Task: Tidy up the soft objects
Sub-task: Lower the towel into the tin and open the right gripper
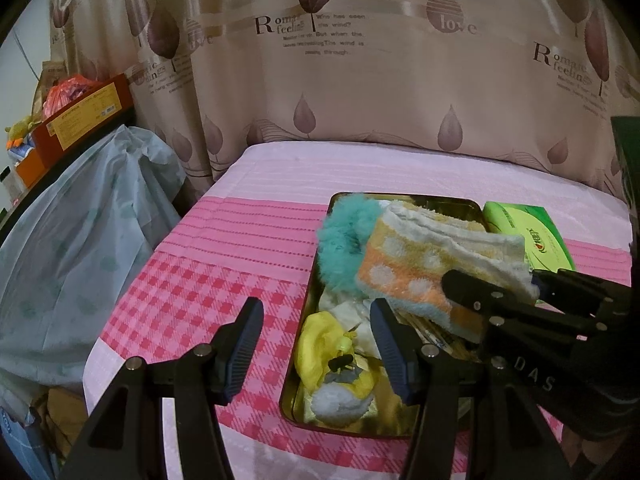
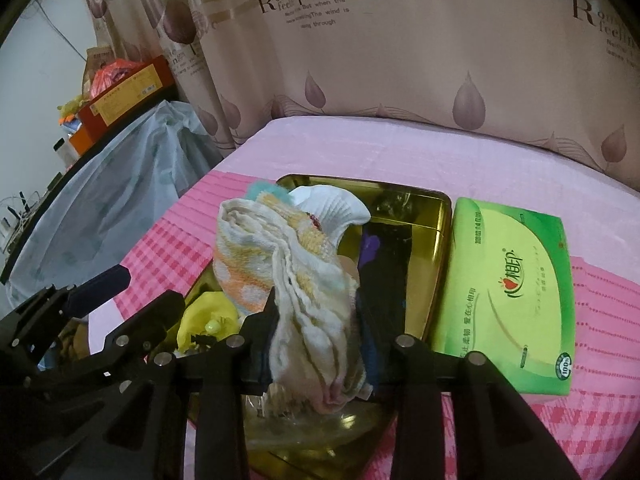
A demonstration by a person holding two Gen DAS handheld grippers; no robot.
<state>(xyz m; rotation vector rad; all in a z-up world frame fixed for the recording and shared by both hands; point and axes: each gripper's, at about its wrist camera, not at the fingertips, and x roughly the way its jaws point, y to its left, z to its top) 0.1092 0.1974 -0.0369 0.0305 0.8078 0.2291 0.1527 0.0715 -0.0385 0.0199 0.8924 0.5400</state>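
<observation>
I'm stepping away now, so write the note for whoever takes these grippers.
Right gripper: fingers around the folded towel, held over the gold tray; grip looks loose, not confirmed.
Left gripper: open, empty, at the tray's near-left edge.
In the tray: teal fluffy piece, yellow item, white sock, dark cloth.
Green tissue pack lies on the pink cloth, right of the tray.
Left: set the towel down, probably the tissue pack too.

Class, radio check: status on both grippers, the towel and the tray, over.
Left gripper open, empty, at gold tray. Right gripper with folded towel between its jaws, over tray. Green tissue pack beside tray, clear.
</observation>
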